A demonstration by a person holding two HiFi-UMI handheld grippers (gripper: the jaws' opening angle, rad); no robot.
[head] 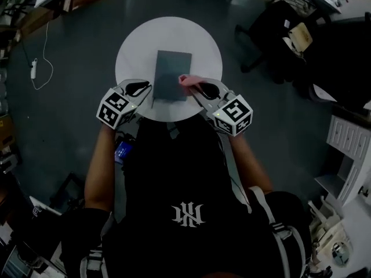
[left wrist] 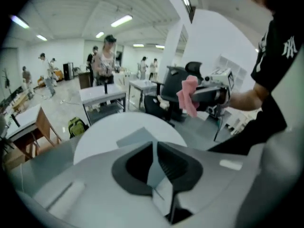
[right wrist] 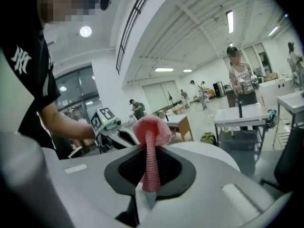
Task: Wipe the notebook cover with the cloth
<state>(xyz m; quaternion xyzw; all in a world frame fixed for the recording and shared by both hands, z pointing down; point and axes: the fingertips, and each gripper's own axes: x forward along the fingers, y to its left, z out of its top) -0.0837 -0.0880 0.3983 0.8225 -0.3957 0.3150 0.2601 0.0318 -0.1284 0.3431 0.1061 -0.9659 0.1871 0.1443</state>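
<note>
A dark grey notebook (head: 173,74) lies on the round white table (head: 133,45); in the left gripper view the notebook (left wrist: 135,137) shows just beyond the jaws. My right gripper (head: 194,86) hangs over the notebook's near right corner, shut on a pink cloth (head: 186,80). In the right gripper view the cloth (right wrist: 151,132) is pinched into a strip between the pads and bunches above the tips of the right gripper (right wrist: 151,148). My left gripper (head: 148,86) is raised above the table's near left edge, its jaws together with nothing in them (left wrist: 154,144).
A black office chair (head: 278,28) stands on the floor at the far right. A white cable with a small device (head: 33,68) lies on the floor at the left. White shelving (head: 348,149) is at the right. People and tables (left wrist: 107,61) fill the room behind.
</note>
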